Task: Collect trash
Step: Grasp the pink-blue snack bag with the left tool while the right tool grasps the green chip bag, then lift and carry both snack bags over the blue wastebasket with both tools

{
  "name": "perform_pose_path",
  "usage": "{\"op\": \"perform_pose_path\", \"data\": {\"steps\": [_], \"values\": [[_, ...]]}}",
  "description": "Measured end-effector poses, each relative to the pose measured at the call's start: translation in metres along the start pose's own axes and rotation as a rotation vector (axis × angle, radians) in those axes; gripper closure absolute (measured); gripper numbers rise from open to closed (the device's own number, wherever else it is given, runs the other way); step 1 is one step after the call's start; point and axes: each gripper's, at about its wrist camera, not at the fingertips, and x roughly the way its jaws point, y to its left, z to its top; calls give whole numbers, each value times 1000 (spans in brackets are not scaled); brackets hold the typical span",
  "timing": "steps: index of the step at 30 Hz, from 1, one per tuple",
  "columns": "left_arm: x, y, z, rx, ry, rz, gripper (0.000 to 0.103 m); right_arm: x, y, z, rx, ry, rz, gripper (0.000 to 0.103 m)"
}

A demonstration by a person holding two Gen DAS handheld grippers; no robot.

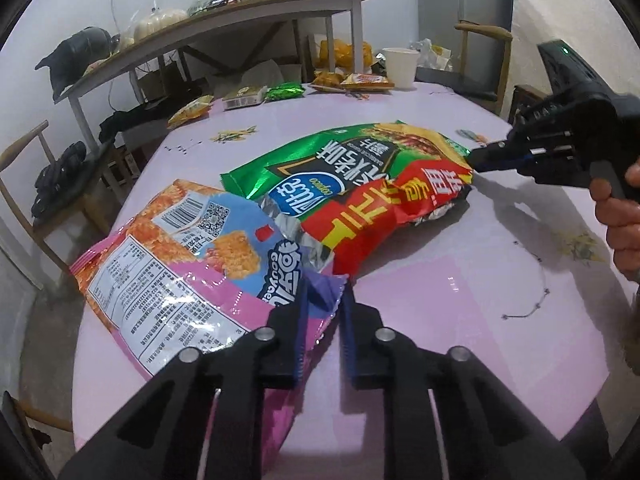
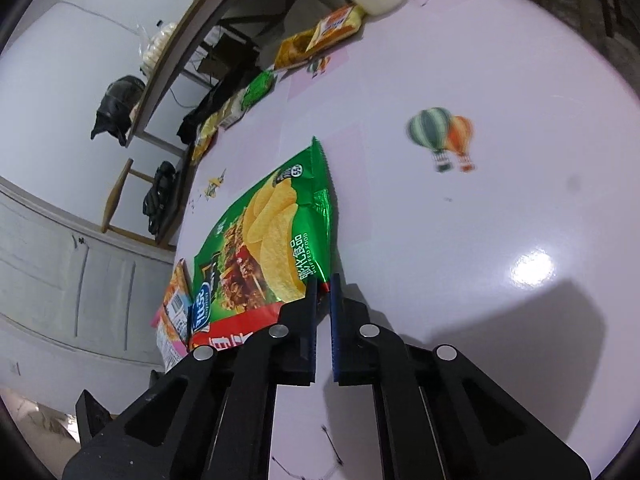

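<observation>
Bags lie overlapped across the table [image 1: 440,300]: left gripper [image 1: 325,300] clenches the pink bag's [image 1: 180,264] near corner, right gripper [image 2: 323,284] pinches the green bag's [image 2: 272,232] near edge, both long axes running away from the claws.

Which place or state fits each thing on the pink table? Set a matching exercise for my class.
Things:
1. green and red crinkled foil chip bag
2. pink and blue plastic snack bag with a barcode
3. white paper cup
4. small shiny green foil packet

Places or states:
A. far table edge, upright
B. corner pinched by right hand-held gripper
C. corner pinched by left hand-held gripper
D. far side, lying beside a small pale box

Pairs: 1-B, 2-C, 3-A, 4-D
</observation>
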Motion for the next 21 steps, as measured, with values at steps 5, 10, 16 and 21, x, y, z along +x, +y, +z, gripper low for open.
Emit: {"op": "perform_pose_path", "data": {"steps": [5,10,16,21], "values": [[-11,-18,-2,-22,2,-117,91,-44,-24,-23,45,-75,-23,100],[-36,-40,-9,-10,-39,-198,91,-98,-66,-50,150,-192,-89,100],[-78,-54,0,-22,-171,-274,92,-140,-89,-99,200,-279,-138,100],[-90,-83,15,22,-228,-350,92,-140,-84,-139,203,-225,-82,97]]}}
